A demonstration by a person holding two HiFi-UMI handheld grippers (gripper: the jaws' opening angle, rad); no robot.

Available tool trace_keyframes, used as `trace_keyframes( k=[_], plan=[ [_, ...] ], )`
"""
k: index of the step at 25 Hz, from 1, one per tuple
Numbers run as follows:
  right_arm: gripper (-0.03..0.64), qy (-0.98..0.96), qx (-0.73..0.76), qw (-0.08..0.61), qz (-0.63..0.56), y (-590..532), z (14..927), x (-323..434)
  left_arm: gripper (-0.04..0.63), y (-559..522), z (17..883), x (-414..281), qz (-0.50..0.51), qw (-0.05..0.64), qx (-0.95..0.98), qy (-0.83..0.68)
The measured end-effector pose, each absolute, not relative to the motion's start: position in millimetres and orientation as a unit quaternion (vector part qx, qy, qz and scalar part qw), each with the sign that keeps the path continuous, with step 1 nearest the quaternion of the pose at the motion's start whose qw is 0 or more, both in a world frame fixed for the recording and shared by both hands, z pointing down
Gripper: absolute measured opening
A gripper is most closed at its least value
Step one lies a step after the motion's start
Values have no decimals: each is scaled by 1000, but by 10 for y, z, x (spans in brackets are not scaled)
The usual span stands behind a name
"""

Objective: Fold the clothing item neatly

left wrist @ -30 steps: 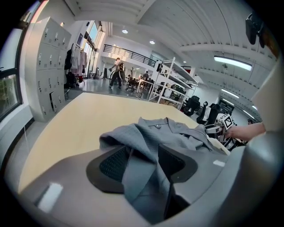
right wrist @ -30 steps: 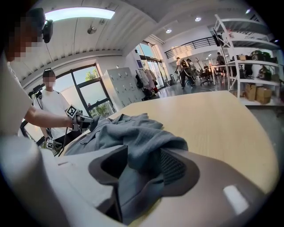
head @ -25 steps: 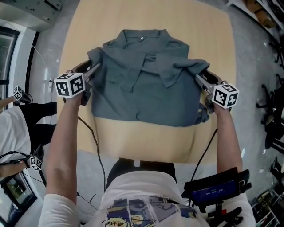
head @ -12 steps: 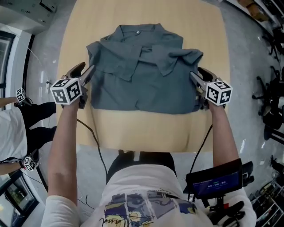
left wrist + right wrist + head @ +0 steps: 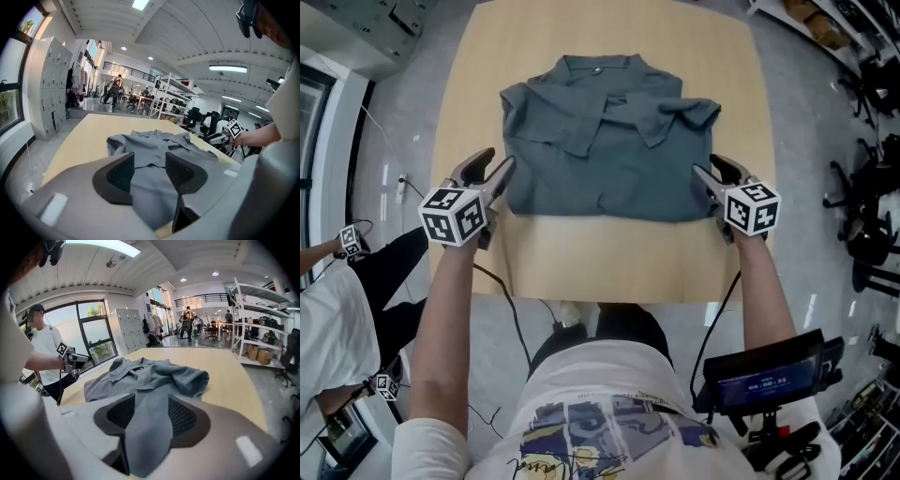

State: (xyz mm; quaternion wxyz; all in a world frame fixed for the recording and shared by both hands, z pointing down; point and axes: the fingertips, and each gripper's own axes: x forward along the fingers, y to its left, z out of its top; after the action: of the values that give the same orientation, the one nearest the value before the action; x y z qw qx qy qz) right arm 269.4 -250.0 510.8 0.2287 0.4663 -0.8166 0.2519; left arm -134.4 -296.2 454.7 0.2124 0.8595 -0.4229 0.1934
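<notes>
A grey collared shirt [image 5: 600, 150] lies spread on the wooden table [image 5: 609, 258], collar at the far side, sleeves folded in over the chest. My left gripper [image 5: 504, 173] is at the shirt's near left edge. Its jaws are closing, with cloth [image 5: 154, 145] running between the pads. My right gripper [image 5: 701, 176] is at the near right edge, shut on a fold of the same cloth [image 5: 145, 376], which fills the gap between its pads. Both hold the fabric low, close to the tabletop. Each gripper view shows the other gripper across the shirt.
A strip of bare table lies between the hem and the near edge. A person in a white shirt [image 5: 328, 309] stands at the left. Office chairs [image 5: 872, 216] are on the floor at the right. Lockers [image 5: 47, 89] and shelving [image 5: 262, 319] stand farther back.
Both grippers have come back toward the near edge along the shirt's sides. The shirt lies flatter, and its bunched near right corner has smoothed out.
</notes>
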Motion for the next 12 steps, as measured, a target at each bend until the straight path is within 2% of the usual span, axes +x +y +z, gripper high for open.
trace_keyframes(
  k=[6,12],
  plan=[
    [212,-821,455,261,224,-2002,4981,2283,204,-2384,4430,-1436,188,210,871,-402],
    [212,-826,460,252,207,-1667,4867,1966,198,-1943,4351,-1449,182,202,883,-382]
  ],
)
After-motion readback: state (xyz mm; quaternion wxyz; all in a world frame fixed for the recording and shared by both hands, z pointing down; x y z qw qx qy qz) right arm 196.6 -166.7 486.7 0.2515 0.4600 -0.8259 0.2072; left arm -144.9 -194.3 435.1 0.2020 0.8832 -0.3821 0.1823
